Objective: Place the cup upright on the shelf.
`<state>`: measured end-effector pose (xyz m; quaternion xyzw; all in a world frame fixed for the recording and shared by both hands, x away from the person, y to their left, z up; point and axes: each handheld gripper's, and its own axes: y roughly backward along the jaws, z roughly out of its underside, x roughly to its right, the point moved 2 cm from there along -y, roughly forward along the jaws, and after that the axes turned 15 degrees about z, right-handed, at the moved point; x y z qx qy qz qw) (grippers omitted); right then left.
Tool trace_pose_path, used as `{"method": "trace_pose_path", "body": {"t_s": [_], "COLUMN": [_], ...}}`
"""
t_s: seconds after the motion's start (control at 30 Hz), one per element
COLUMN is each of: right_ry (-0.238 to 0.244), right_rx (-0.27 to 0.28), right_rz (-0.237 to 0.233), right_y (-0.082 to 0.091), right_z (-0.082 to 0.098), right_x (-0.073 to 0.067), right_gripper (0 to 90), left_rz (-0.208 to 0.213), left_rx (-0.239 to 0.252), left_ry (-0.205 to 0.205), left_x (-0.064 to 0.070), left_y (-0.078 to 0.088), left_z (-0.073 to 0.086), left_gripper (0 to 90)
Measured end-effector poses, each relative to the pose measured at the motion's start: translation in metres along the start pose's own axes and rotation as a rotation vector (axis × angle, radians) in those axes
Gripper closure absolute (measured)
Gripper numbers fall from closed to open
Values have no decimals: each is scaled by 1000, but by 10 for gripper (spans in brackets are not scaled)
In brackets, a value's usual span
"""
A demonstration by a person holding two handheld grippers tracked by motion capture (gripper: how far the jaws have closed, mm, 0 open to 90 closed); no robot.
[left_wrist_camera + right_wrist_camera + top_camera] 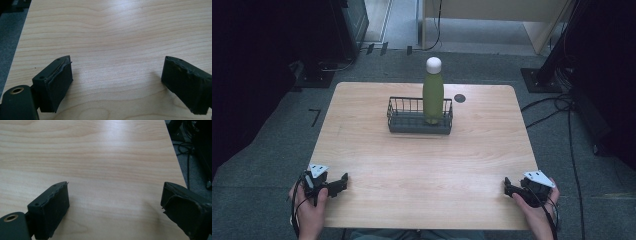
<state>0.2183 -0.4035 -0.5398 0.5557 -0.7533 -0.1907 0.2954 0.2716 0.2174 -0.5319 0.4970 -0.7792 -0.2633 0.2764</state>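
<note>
Jaws apart, bottle (433,92) in basket (419,122)

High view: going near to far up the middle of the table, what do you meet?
Bare table → wire basket with the green bottle standing in its right end → dark round spot near the far edge.

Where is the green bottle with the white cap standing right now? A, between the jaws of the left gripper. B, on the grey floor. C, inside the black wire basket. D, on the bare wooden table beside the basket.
C: the green bottle with the white cap stands upright inside the black wire basket, at its right end, far from both grippers.
</note>
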Motion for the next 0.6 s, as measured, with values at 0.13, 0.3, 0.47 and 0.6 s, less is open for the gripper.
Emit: {"method": "trace_pose_path", "body": {"t_s": [0.13,0.3,0.47,0.6], "right_ry": [-8,-40,-40,-40], "right_rx": [-6,-47,-46,-46], "right_rz": [-10,-81,-84,-84], "right_y": [4,2,2,2], "right_z": [4,6,6,6], "right_x": [3,7,6,6], "right_gripper": [83,76,77,77], "left_rz": [0,0,0,0], "left_rx": [0,0,0,0], "left_ry": [0,0,0,0], "left_x": [0,0,0,0], "left_y": [0,0,0,0], "left_z": [0,0,0,0], "left_gripper": [105,105,104,105]}}
